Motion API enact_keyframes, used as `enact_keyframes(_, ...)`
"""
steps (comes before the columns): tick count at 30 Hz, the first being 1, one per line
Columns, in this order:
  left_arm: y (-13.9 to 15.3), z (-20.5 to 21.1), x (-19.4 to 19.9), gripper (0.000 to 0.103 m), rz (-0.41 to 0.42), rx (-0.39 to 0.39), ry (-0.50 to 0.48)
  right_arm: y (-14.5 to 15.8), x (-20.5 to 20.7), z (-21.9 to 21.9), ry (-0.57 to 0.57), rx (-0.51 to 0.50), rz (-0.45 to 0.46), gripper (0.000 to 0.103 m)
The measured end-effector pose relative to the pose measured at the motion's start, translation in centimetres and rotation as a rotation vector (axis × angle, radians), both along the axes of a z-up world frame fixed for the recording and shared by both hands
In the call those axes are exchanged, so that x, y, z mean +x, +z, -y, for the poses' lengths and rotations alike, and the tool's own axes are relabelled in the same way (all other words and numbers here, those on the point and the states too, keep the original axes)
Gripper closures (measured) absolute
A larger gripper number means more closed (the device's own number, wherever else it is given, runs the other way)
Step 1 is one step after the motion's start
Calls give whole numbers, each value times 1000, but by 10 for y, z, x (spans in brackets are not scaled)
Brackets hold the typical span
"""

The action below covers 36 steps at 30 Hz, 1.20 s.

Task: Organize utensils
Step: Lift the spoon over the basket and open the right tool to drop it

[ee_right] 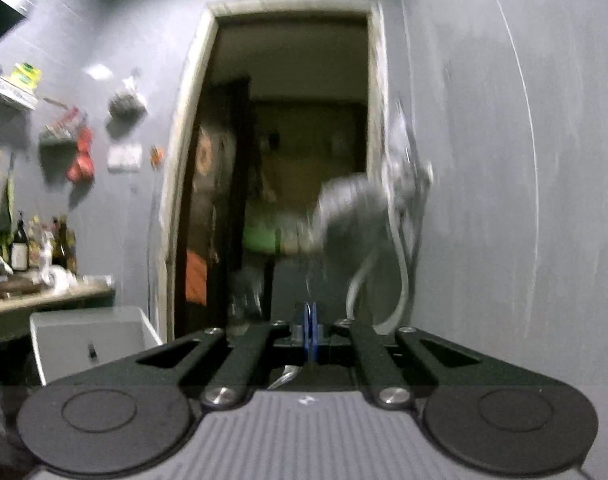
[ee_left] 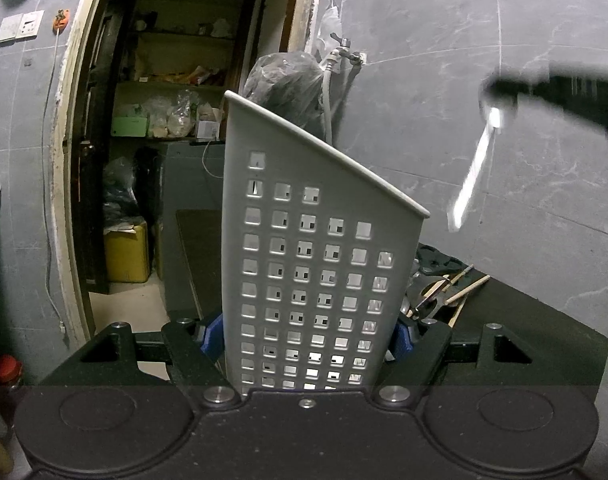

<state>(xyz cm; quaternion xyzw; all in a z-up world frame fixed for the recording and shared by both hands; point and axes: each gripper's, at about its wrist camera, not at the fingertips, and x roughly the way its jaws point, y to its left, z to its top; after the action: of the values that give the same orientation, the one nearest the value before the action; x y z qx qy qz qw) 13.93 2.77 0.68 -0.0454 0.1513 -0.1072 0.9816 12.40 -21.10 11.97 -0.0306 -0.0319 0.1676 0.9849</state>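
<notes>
While the left tongs point(ee_left: 304, 336) clamp the white perforated utensil holder point(ee_left: 312, 248) by its two sides, blue pads point(ee_left: 210, 334) pressed on its walls, the holder stands upright right in front of that camera, slanted rim high on the left, low on the right. Just behind it on the right, on the dark table point(ee_left: 544, 328), lies a heap of utensils point(ee_left: 436, 292): metal pieces and wooden sticks, details too small to tell. Upper right of the left view, the right tongs point(ee_left: 500, 96) hang blurred in the air, pinching a bright metal utensil point(ee_left: 470, 184) that slants down and left, well above the table and right of the holder, not in it.

Right wrist view, all blurred: blue pads point(ee_right: 310, 336) pressed together, jaws narrow, a shiny metal utensil end point(ee_right: 286, 374) showing below them. Lower left, the white holder point(ee_right: 88, 344) open top, one dark item inside, cannot tell what. Beyond it a cluttered table point(ee_right: 44, 296) with bottles point(ee_right: 20, 248). Farther back, grey tiled wall point(ee_left: 504, 40), wall tap point(ee_left: 344, 46) with hose, a plastic-wrapped bundle point(ee_left: 284, 80), and an open doorway point(ee_left: 184, 120) to a storeroom with shelves.
</notes>
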Motion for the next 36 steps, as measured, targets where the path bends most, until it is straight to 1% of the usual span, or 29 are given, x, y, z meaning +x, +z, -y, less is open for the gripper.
enact_keyframes(4,0,0,-1,26,1,2,1,34,-13,-17,72,3,129,101)
enact_keyframes(7,1,3,-2,26,1,2,-8,42,-16,-36,136,-12,168,101)
enact_keyframes(10,0,4,-5,26,2,-5,-19,36,-13,-62,200,-54,166,101)
enact_keyframes(13,0,3,-3,26,2,-4,-20,23,-10,-82,230,-104,152,101)
enact_keyframes(19,0,2,-2,26,3,-2,-17,-4,-23,-103,223,-241,164,101)
enact_keyframes(24,-1,2,-3,26,2,0,-17,-20,-31,-118,230,-301,156,101)
enact_keyframes(28,-3,3,-6,26,3,0,-17,-31,-33,-121,244,-317,131,101)
enact_keyframes(34,-3,3,-6,26,3,-1,-17,-35,-29,-119,251,-322,98,100)
enact_keyframes(36,-3,3,-6,26,3,-1,-17,-37,-28,-118,261,-322,83,97)
